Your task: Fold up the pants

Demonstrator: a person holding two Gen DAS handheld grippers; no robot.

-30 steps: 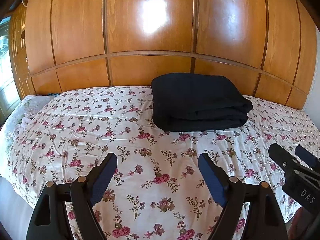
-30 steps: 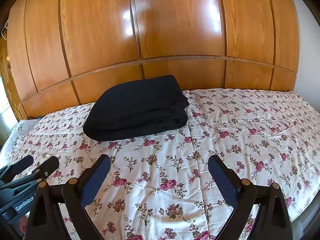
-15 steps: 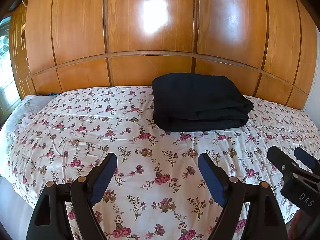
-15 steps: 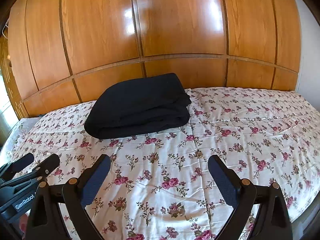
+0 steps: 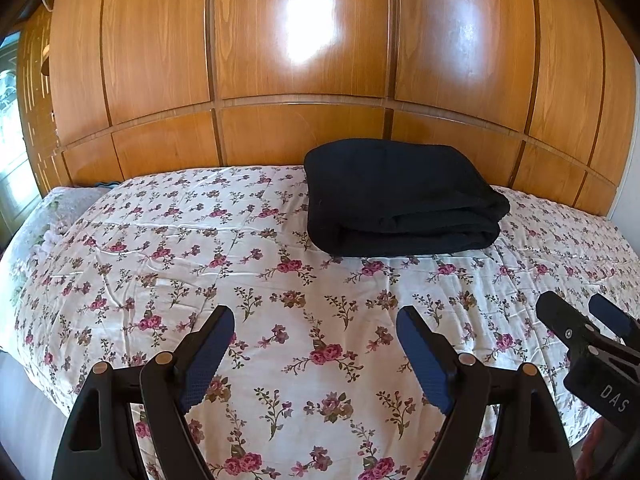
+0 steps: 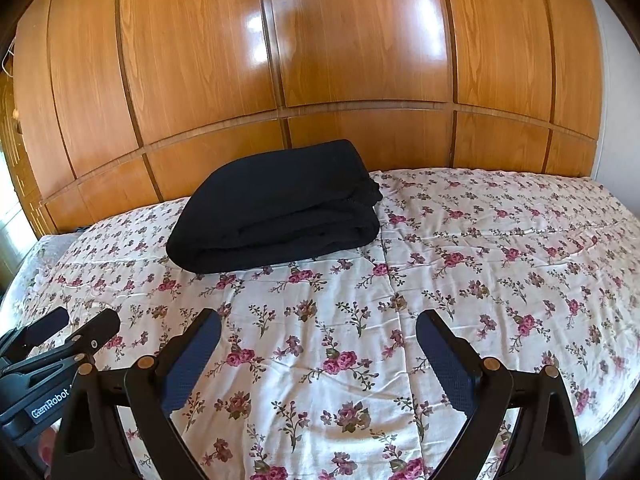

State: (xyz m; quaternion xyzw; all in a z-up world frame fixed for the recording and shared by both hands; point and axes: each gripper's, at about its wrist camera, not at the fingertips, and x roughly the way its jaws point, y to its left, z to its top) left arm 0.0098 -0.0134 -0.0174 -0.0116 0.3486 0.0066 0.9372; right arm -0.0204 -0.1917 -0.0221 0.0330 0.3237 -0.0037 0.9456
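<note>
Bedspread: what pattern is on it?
White bedspread with small pink-red roses and green sprigs all over; clearest in the right wrist view.

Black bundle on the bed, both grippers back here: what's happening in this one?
A person holds two handheld grippers over a floral bedspread. The left gripper and right gripper are both open and hold nothing. The dark pants lie apart from them as a folded bundle near the wooden headboard. The fold looks finished.

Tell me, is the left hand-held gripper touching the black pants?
Apart. The left wrist view shows the left hand-held gripper open, with a wide strip of flowered bedspread between its fingertips and the folded pants.
</note>
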